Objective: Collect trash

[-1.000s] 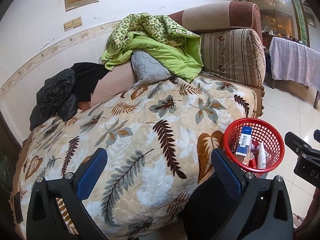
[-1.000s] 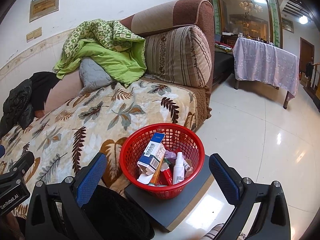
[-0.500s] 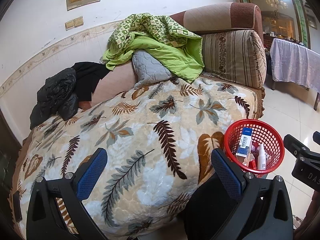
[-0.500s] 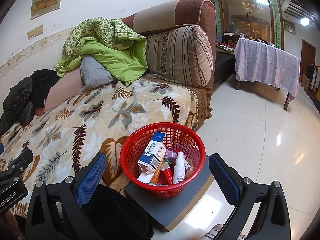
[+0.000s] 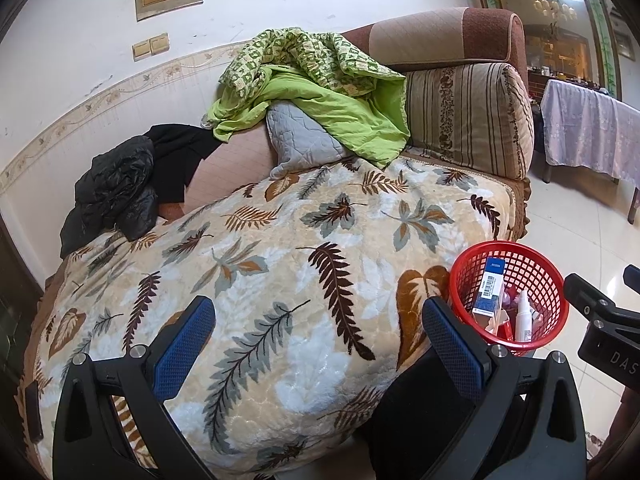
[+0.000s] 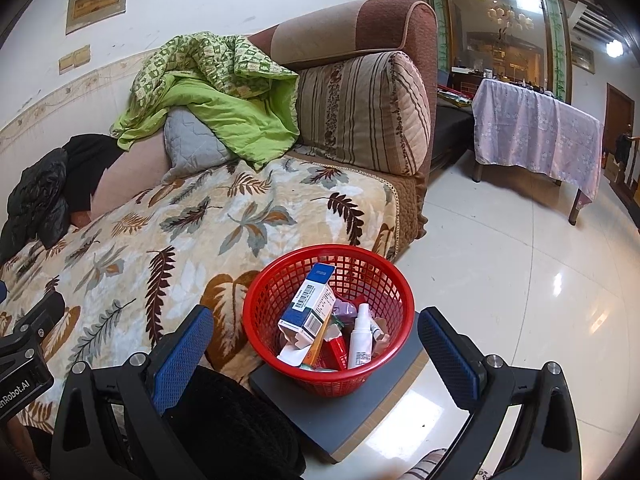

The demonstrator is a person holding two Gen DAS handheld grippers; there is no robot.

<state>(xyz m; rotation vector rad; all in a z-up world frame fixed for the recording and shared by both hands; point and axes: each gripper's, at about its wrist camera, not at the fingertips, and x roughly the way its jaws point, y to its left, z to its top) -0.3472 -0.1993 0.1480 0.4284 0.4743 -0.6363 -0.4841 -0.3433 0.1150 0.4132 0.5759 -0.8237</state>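
A red mesh basket [image 6: 260, 300] stands on a grey board [image 6: 360, 412] beside the sofa. It holds a blue and white box [image 6: 310, 306], a white spray bottle [image 6: 360, 338] and other small packets. It also shows in the left wrist view [image 5: 556, 304] at the right. My right gripper [image 6: 314, 348] is open and empty, held just in front of the basket. My left gripper [image 5: 318, 340] is open and empty above the leaf-patterned blanket [image 5: 260, 264].
A green quilt [image 5: 320, 92] and grey cushion [image 5: 304, 140] lie at the sofa back, black clothes [image 5: 128, 180] at the left. A striped armrest [image 6: 360, 112] ends the sofa. A cloth-covered table [image 6: 536, 132] stands on the glossy tiled floor [image 6: 520, 280]. Something dark lies by the board [image 6: 232, 420].
Both views have shifted only slightly; the basket sits a little lower in the left wrist view. Both grippers stay open.
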